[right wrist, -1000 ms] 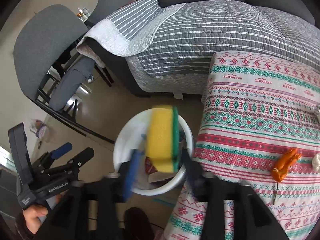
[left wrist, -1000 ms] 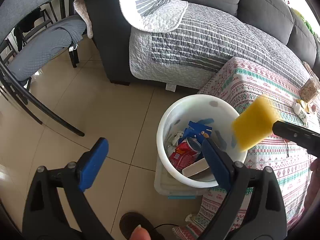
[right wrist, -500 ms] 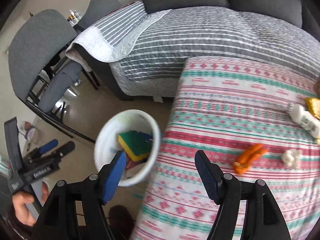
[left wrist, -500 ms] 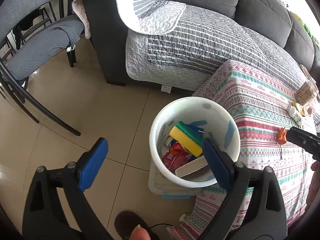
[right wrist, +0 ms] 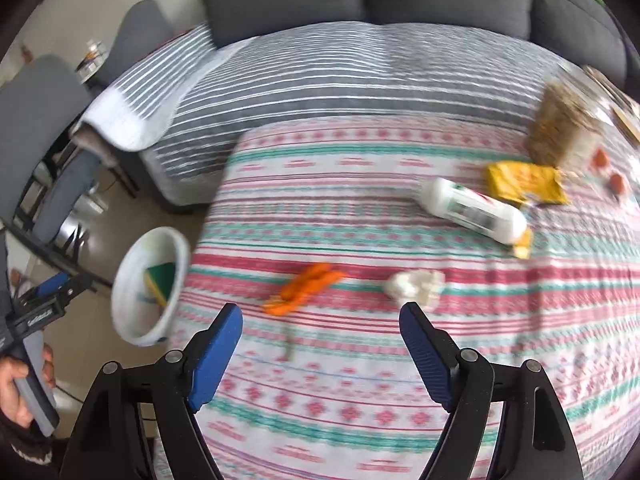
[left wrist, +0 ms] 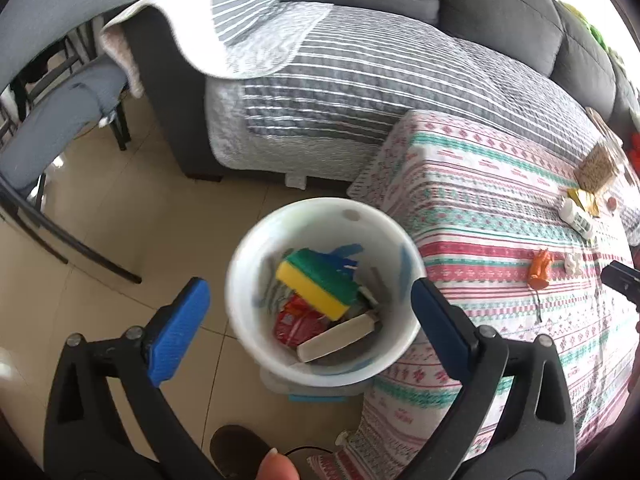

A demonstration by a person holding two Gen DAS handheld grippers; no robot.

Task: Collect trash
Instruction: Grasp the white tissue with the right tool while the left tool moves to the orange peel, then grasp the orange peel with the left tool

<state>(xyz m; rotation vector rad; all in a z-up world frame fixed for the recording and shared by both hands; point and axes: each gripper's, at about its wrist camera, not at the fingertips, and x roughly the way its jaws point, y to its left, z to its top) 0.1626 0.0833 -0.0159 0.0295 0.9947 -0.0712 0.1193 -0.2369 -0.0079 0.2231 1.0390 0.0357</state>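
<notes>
- The right gripper (right wrist: 320,344) hangs over the patterned tablecloth (right wrist: 360,420) with its jaws spread wide and nothing between them, the orange scrap (right wrist: 304,288) lying just ahead of its left finger and the crumpled white wad (right wrist: 416,286) just ahead of its right.
- The left gripper (left wrist: 308,320) is likewise released and empty, held above the white bin (left wrist: 240,272) that stands on the tiled floor touching the table's draped corner.
- Inside the bin a yellow-and-green sponge (left wrist: 316,288) rests on top of a red wrapper (left wrist: 296,322) and a pale flat bar (left wrist: 340,338).
- The orange scrap looks thin, limp and very light; it will probably fold rather than resist, so a pinch across its bunched middle, with the fingers pressed low against the cloth, seems the surest hold.
- The white wad appears to be crushed paper: soft, weightless and forgiving, fit to be squeezed across its widest part.
- Farther back, the white bottle (right wrist: 472,212) lies on its side beside a yellow packet (right wrist: 524,182); its smooth round body may roll or slip, so a grip across the barrel near mid-length looks wisest.
- The right-wrist view is motion-blurred, so finer texture cannot be told.
</notes>
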